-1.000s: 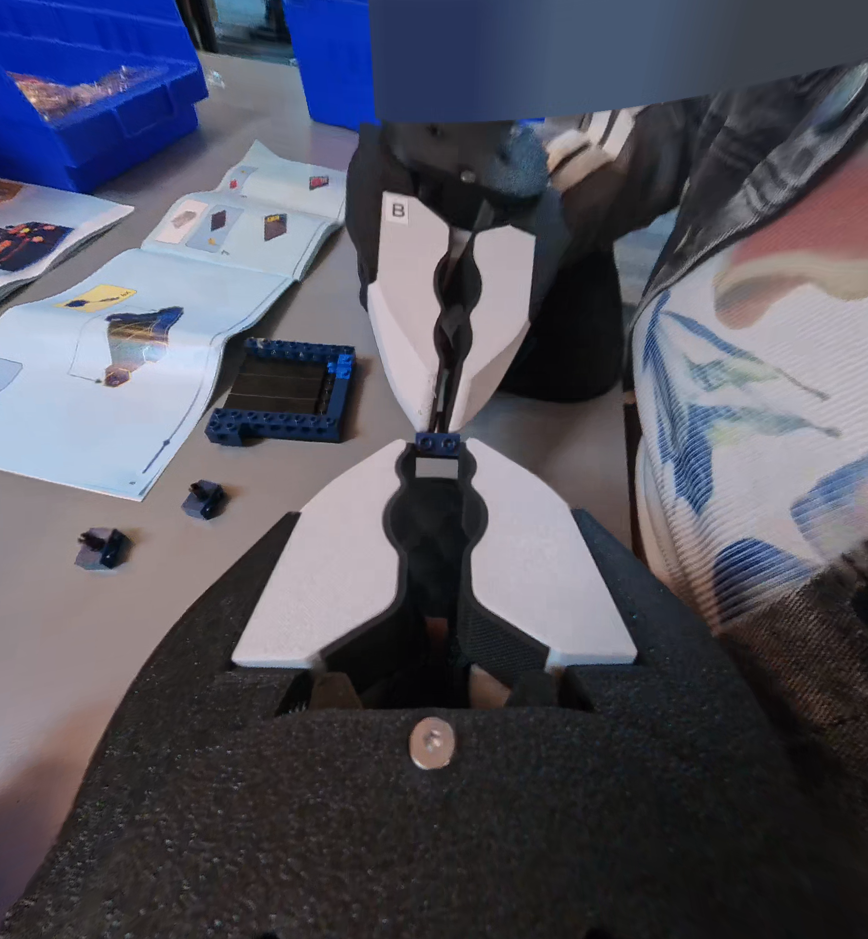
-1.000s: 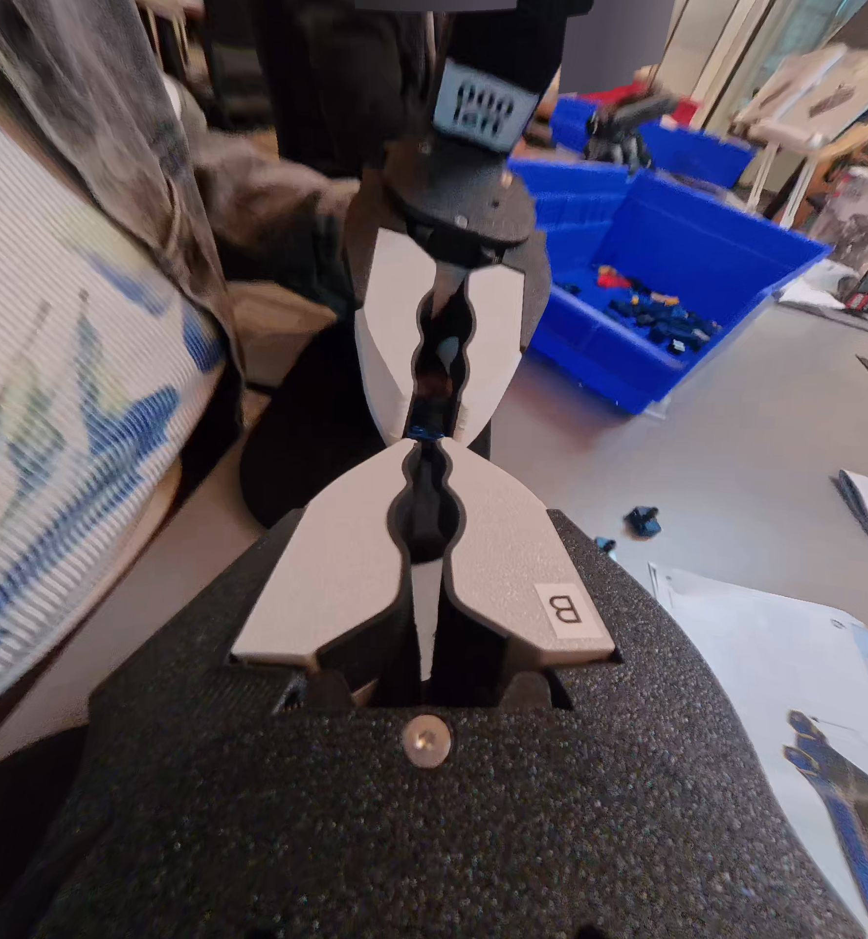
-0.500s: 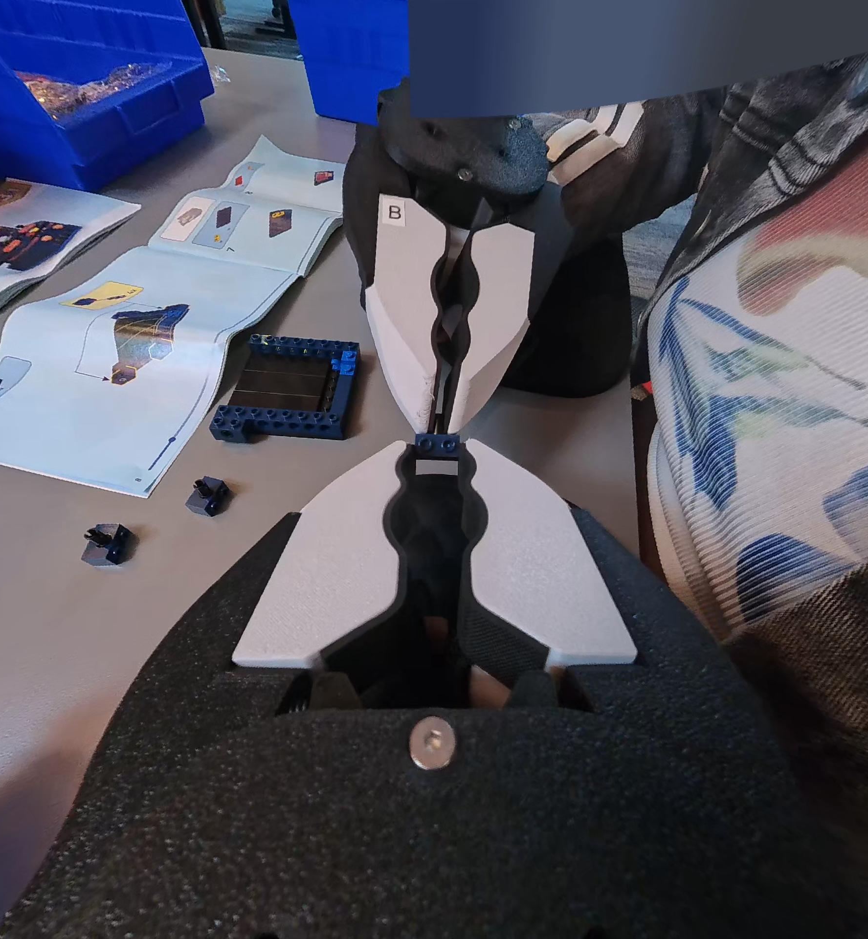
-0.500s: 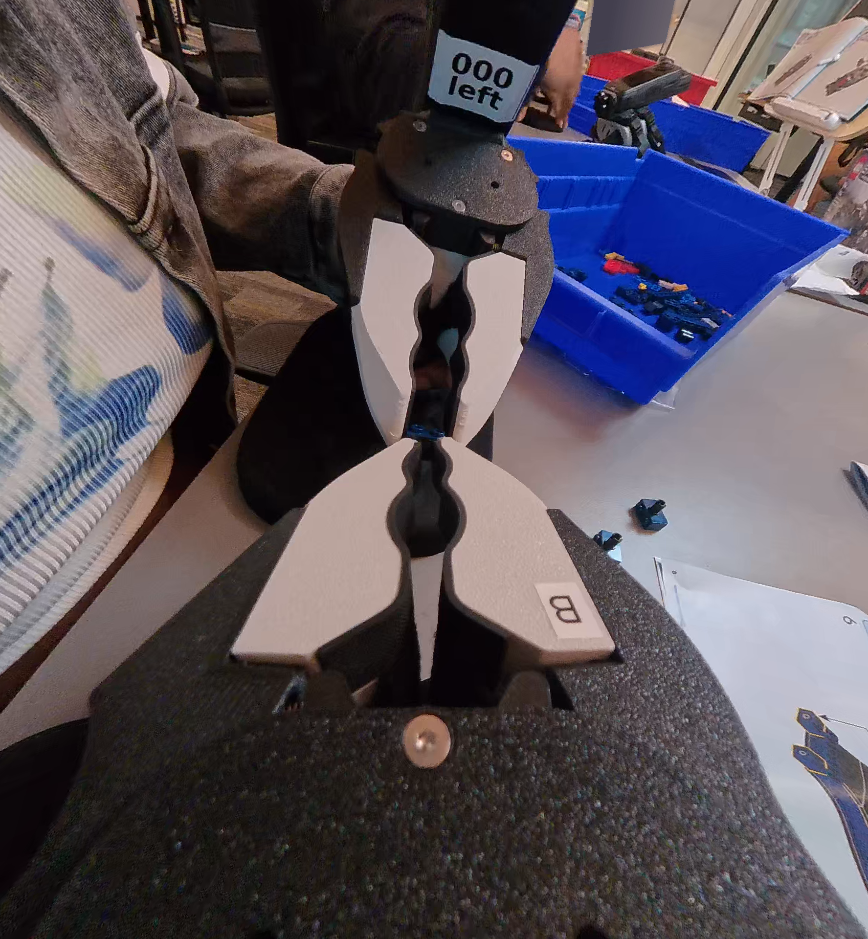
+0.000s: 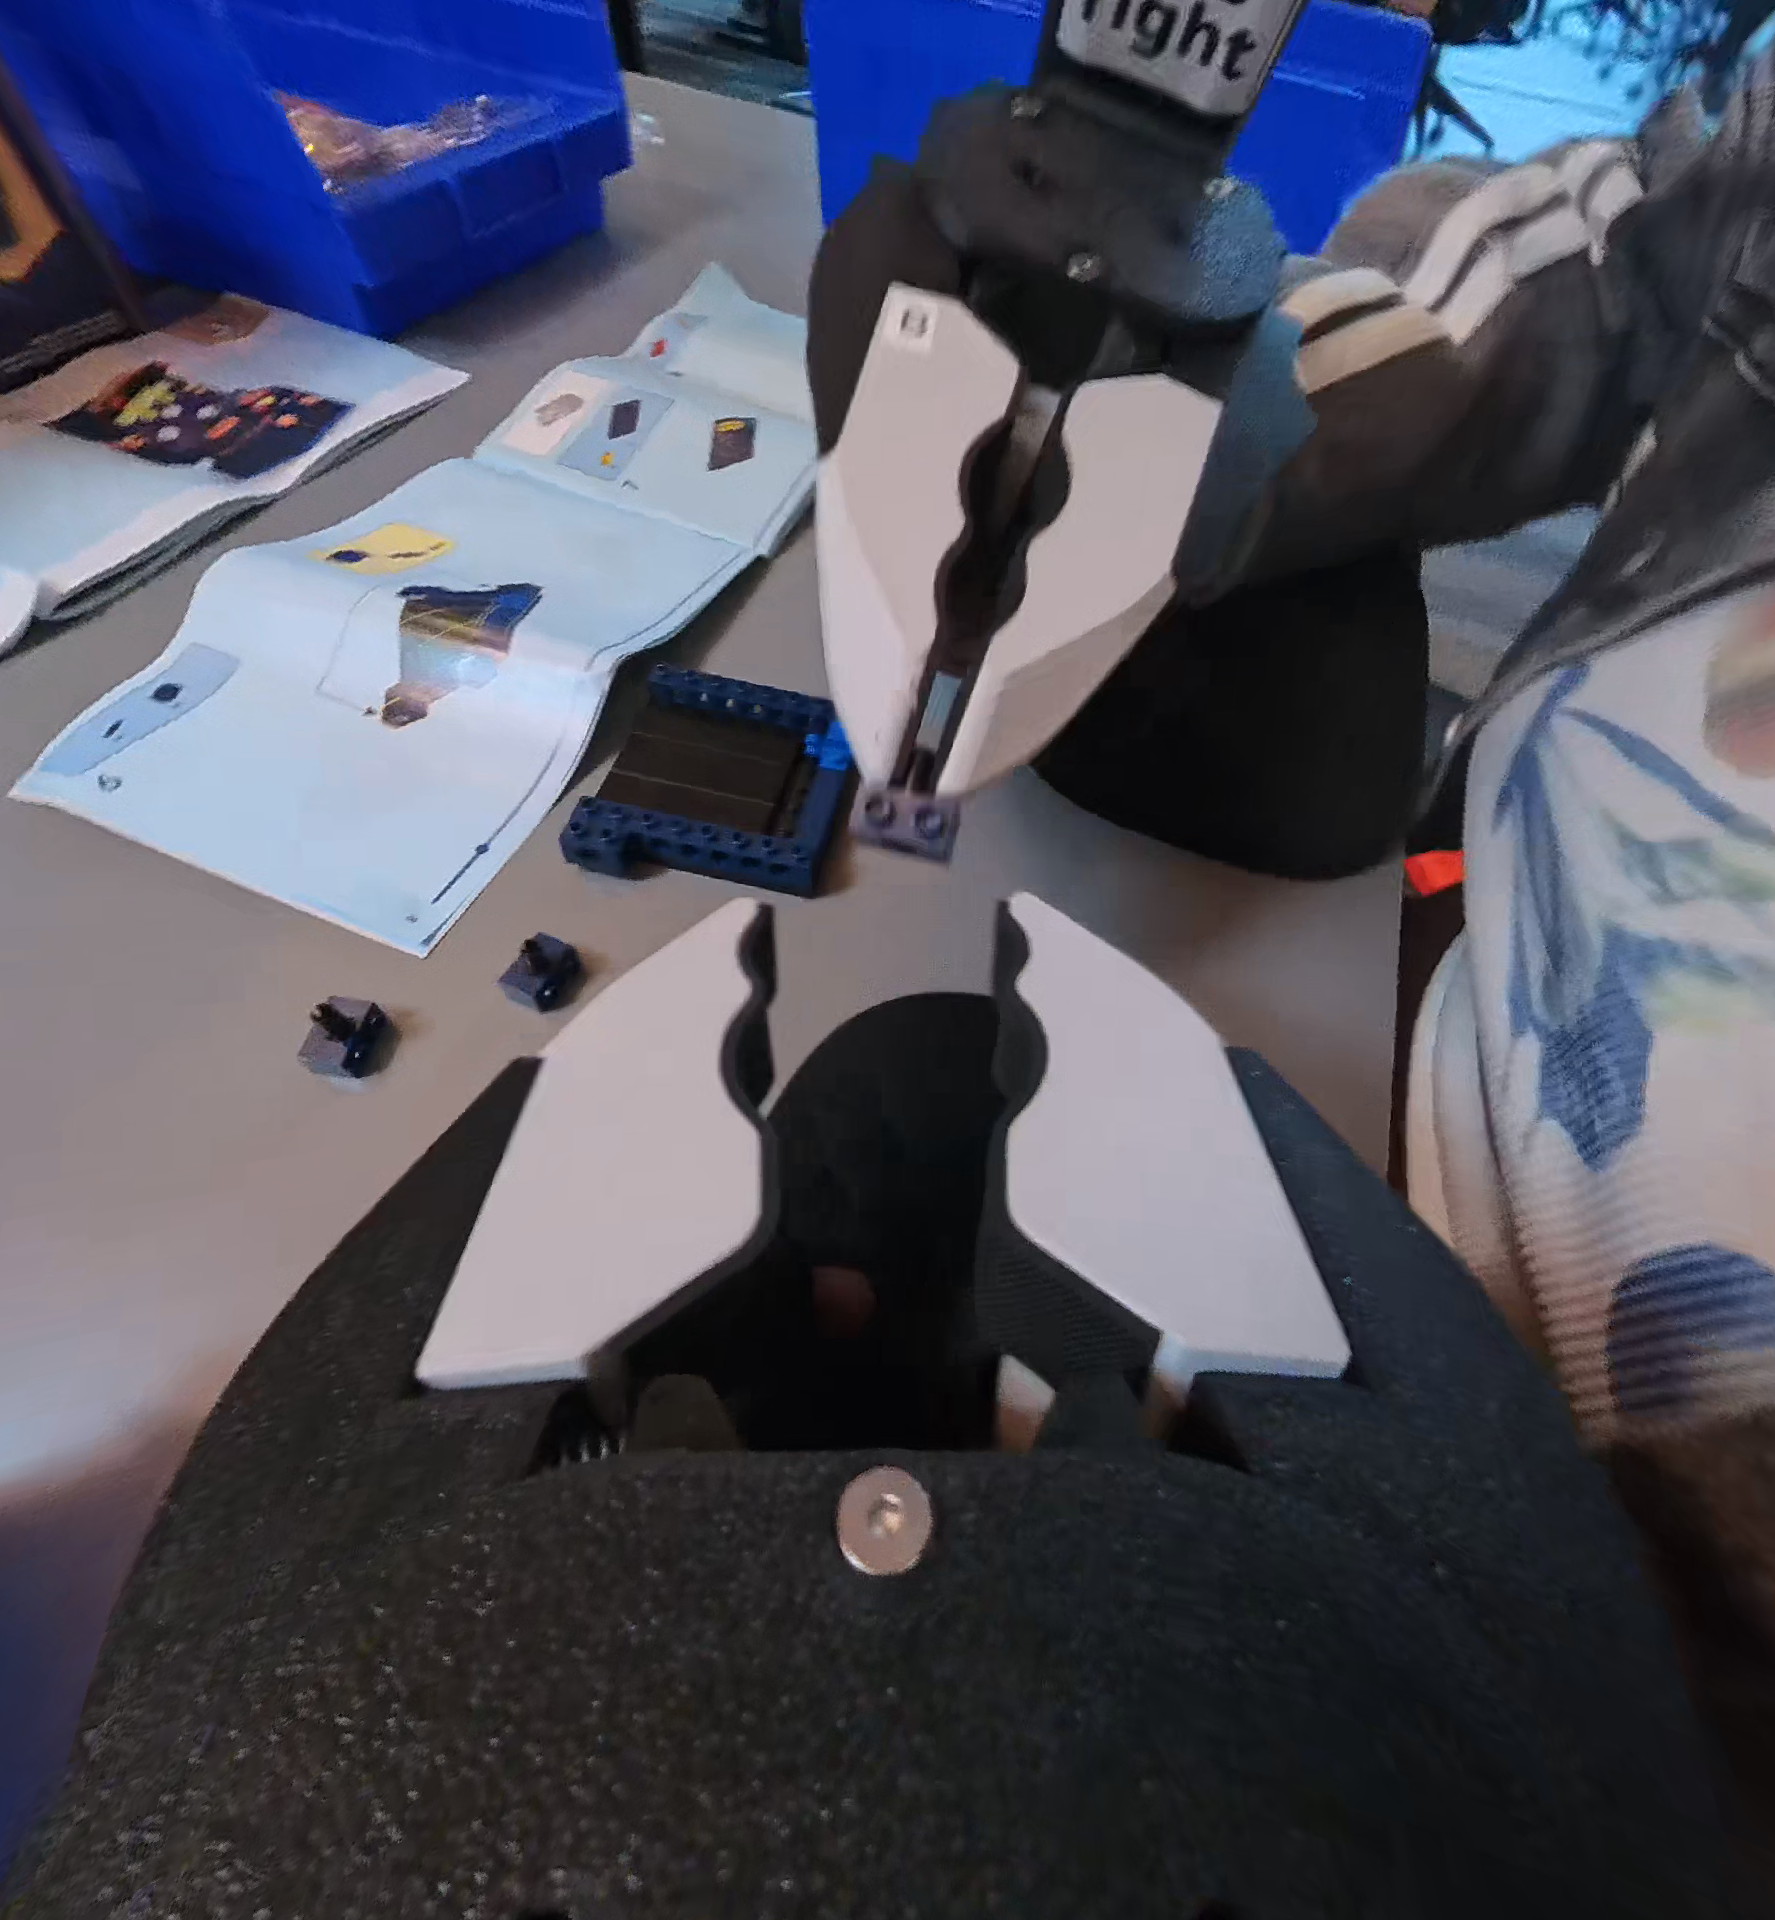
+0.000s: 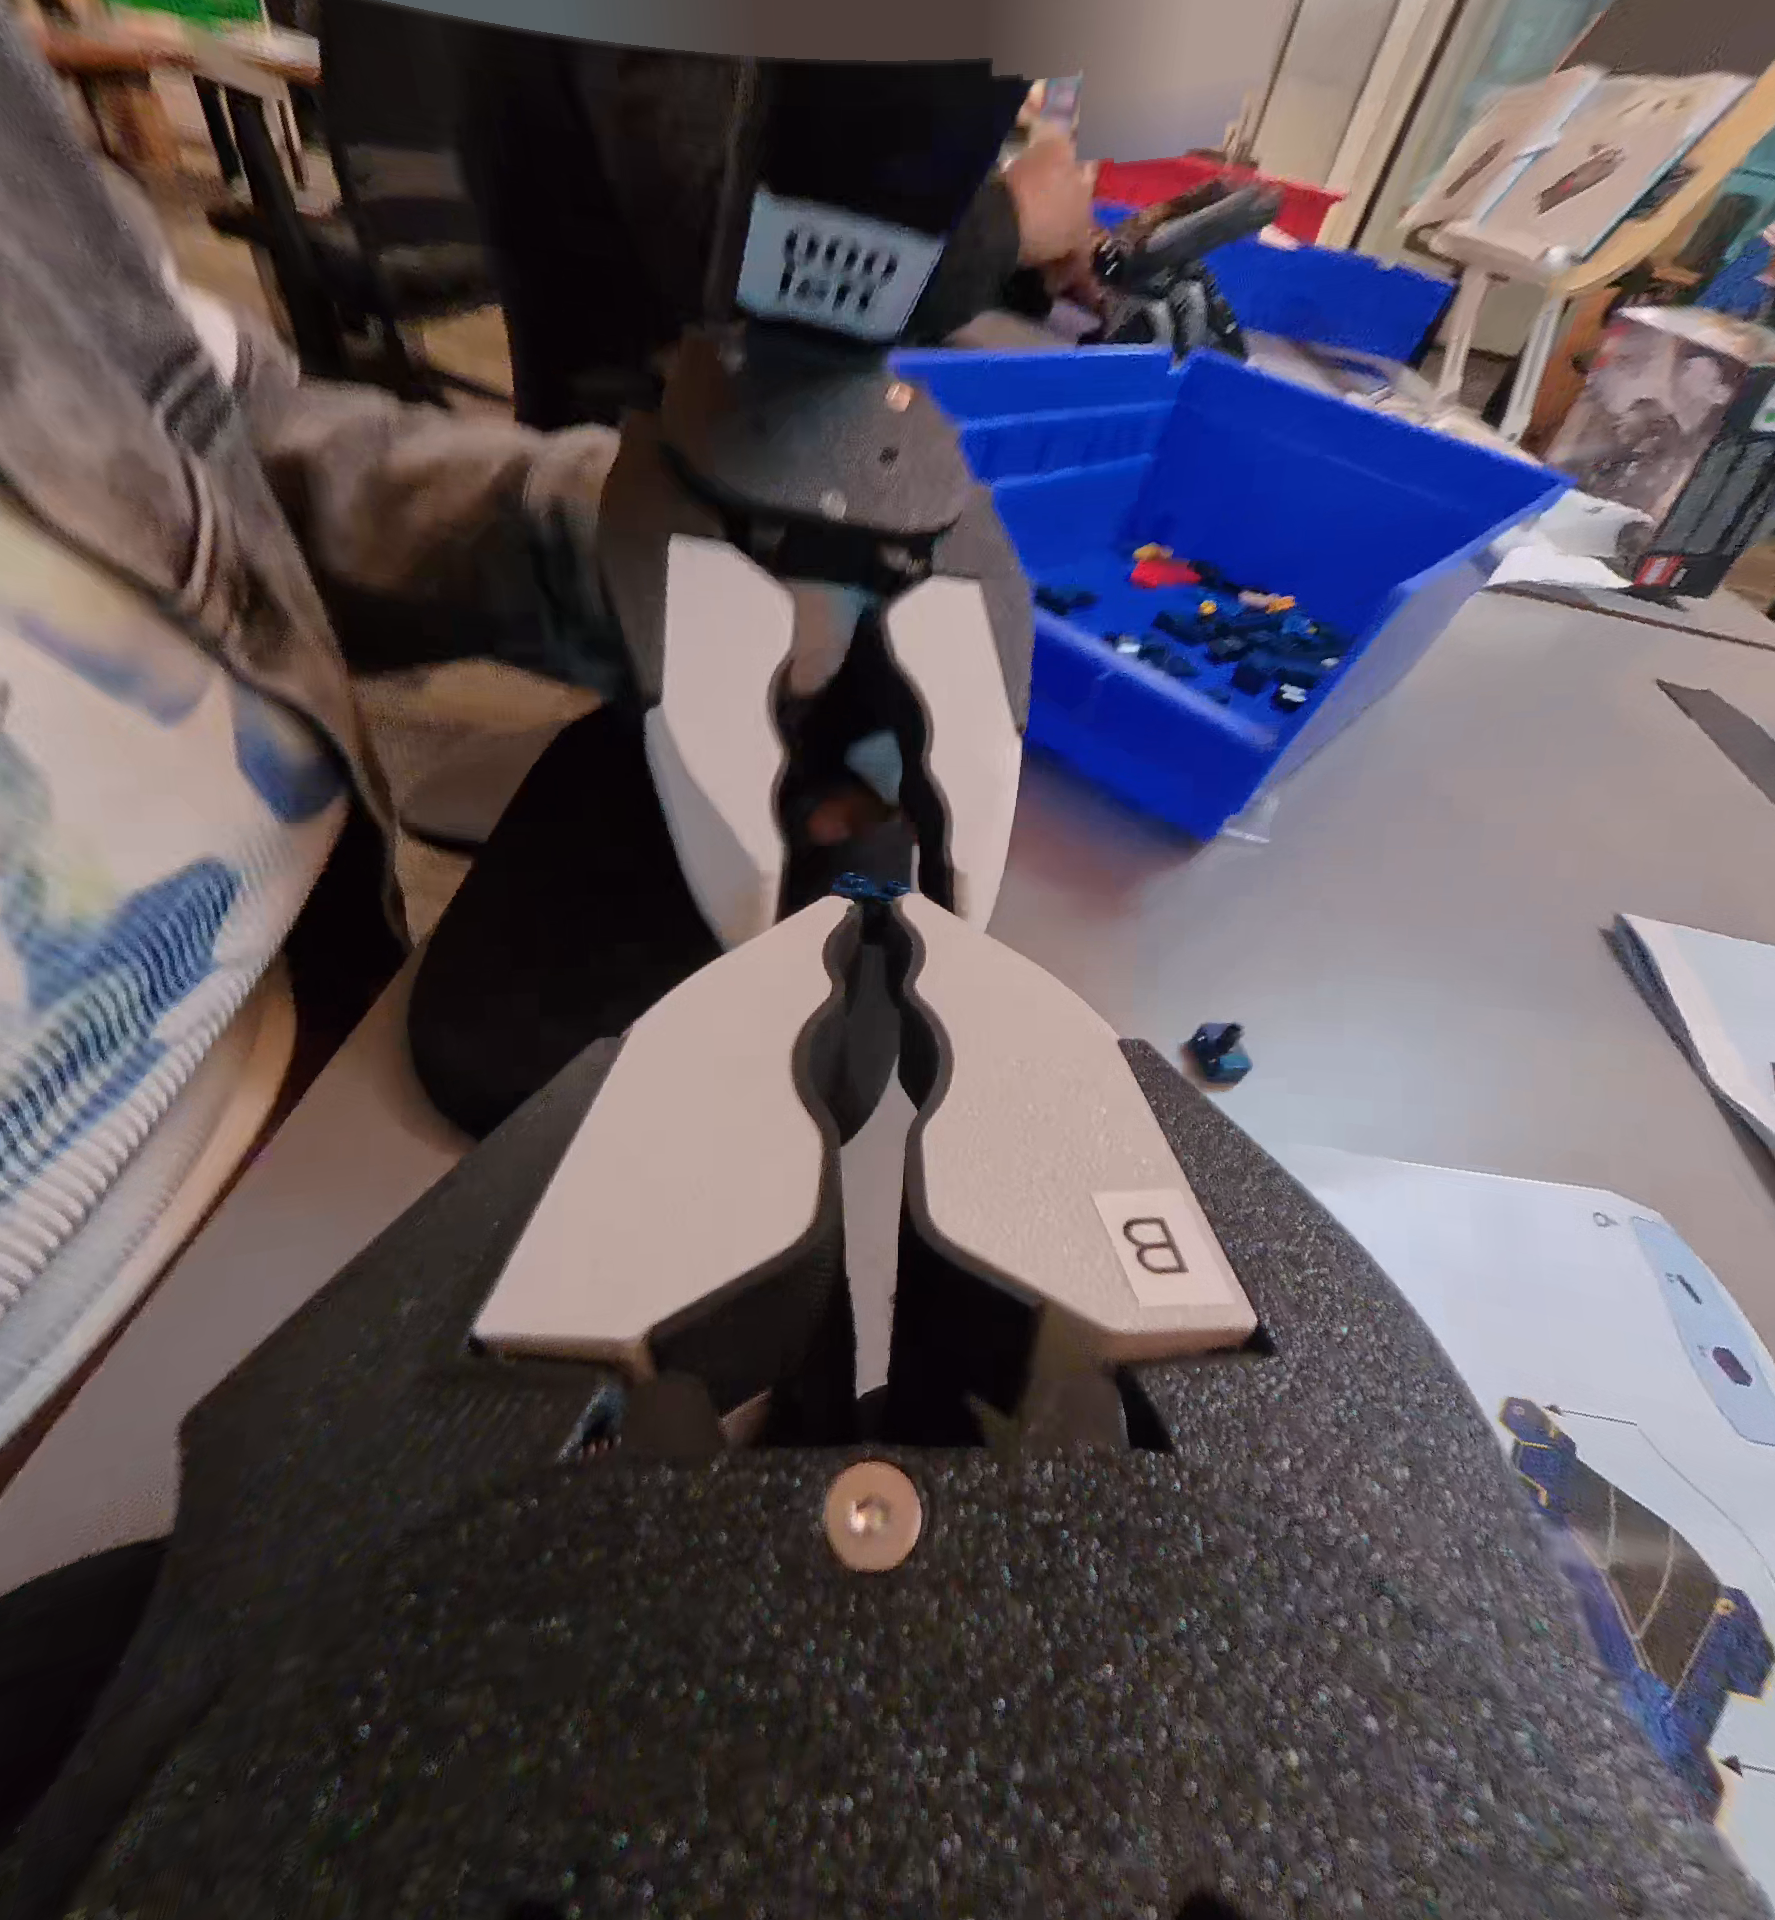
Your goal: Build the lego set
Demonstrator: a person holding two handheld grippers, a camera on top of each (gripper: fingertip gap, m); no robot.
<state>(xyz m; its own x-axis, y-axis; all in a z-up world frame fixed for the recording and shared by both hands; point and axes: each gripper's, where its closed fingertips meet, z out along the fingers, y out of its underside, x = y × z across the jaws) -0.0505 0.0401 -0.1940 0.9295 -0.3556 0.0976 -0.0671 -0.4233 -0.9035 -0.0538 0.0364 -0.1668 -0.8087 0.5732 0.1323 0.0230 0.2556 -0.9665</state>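
**Small blue plate passed to the right gripper; left gripper released**

Containers. A blue plastic bin (image 6: pixel 1278 582) stands on the grey tabletop (image 6: pixel 1434 831) beyond and to the right of the right gripper's tips; it holds a loose scatter of small bricks, mostly dark blue, with red, orange and pale ones among them. In the left wrist view a second blue plastic bin (image 5: pixel 426 177) sits far ahead and to the left of the left gripper, its contents a glinting heap too blurred to tell apart. A dark blue open rectangular brick frame (image 5: pixel 706 790) with a black floor lies just ahead-left of the left gripper's tips, beside an open instruction booklet (image 5: pixel 363 707). Two small dark loose bricks (image 5: pixel 343 1034) rest left of the left fingers.

Pose. The two grippers face tip to tip above the table. The right gripper (image 6: pixel 867 904) is clenched on a small blue two-stud flat plate (image 5: pixel 909 826), pinched edgewise at its fingertips. The left gripper (image 5: pixel 883 914) stands spread, its white fingers (image 5: pixel 654 1091) clear of the plate, which hangs just ahead of the gap.

Change. Half a second ago the left gripper's tips were closed on this same plate together with the right; they have since parted and let go.
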